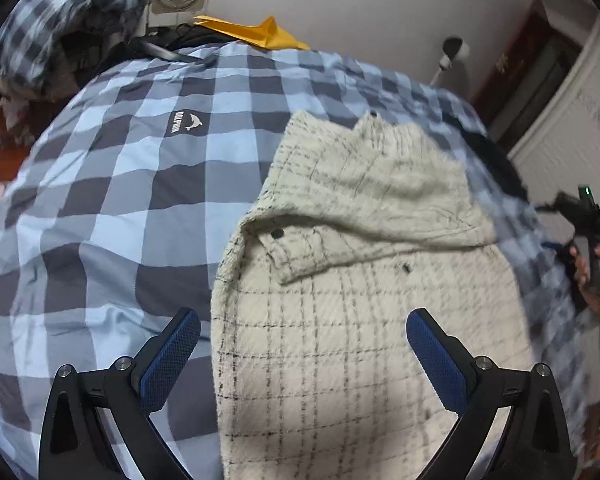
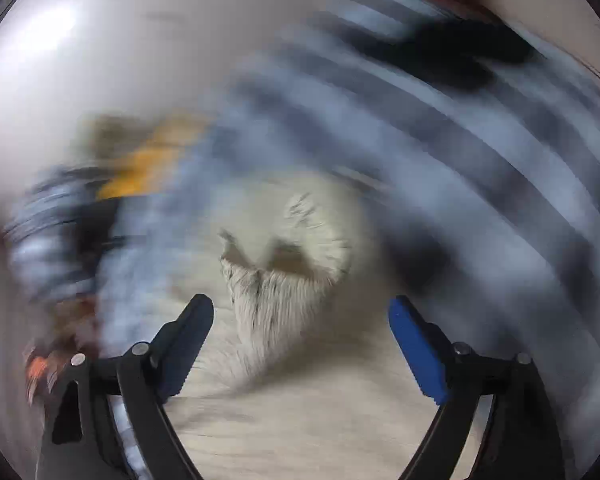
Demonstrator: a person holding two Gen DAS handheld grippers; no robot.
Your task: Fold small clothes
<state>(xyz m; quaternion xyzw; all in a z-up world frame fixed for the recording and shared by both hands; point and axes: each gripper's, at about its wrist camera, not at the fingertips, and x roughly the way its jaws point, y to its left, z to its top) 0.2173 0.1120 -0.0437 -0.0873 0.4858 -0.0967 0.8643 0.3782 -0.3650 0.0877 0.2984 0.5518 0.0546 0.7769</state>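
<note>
Cream checked jacket (image 1: 340,280) lies flat on the blue-checked bedcover (image 1: 120,168), one sleeve already folded across the chest. Left gripper (image 1: 302,354) hovers over the hem, jaws spread, nothing between them. Right gripper (image 2: 300,344) likewise wide and empty – its view is badly smeared, a fuzzy cream fold just ahead. Judgement: pinch the hem at both corners, lift evenly, keep the sleeve from slipping – then fold upward.

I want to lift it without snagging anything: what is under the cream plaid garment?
The cream plaid garment lies on the blue checked bedcover, which shows all round it. Anything directly beneath is hidden.
</note>
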